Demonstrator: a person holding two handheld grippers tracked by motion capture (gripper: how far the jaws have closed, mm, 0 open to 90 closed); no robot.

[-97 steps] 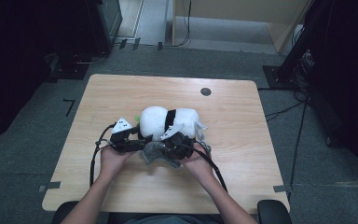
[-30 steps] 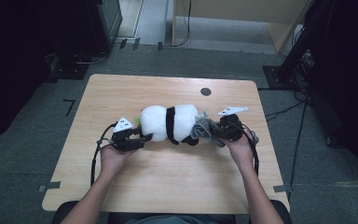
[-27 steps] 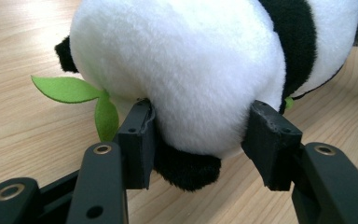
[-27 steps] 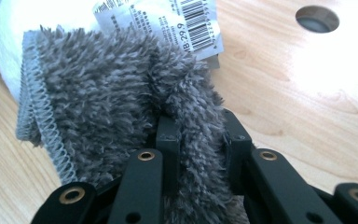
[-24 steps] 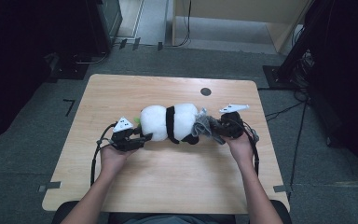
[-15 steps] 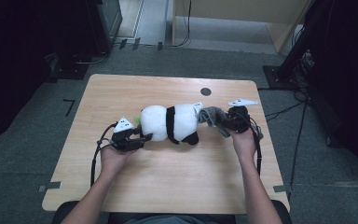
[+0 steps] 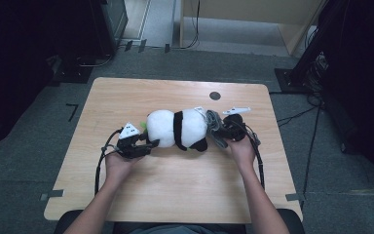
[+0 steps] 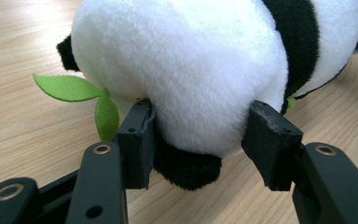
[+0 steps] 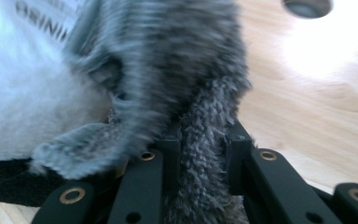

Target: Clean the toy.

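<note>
A black-and-white panda plush (image 7: 177, 127) lies on its side across the middle of the wooden table (image 7: 141, 92). My left gripper (image 7: 151, 143) is at its left end. In the left gripper view the two jaws press into the white fur of the panda plush (image 8: 186, 60), so the left gripper (image 8: 200, 135) is shut on it, beside a green felt leaf (image 8: 74, 88). At the panda's right end my right gripper (image 7: 222, 130) is shut on a fuzzy grey fabric (image 7: 214, 124). The right gripper view shows that grey fabric (image 9: 168, 60) pinched between the jaws of the right gripper (image 9: 200, 140).
A dark round hole (image 7: 215, 95) sits in the tabletop behind the plush. A white printed tag (image 9: 42, 14) lies against the plush by the grey fabric. Cables trail from both grippers toward the near edge. Bare wood lies in front of the plush.
The right hand swung out to the right with the grey fabric, then came back left and lower toward the panda. The left gripper kept its hold and place.
</note>
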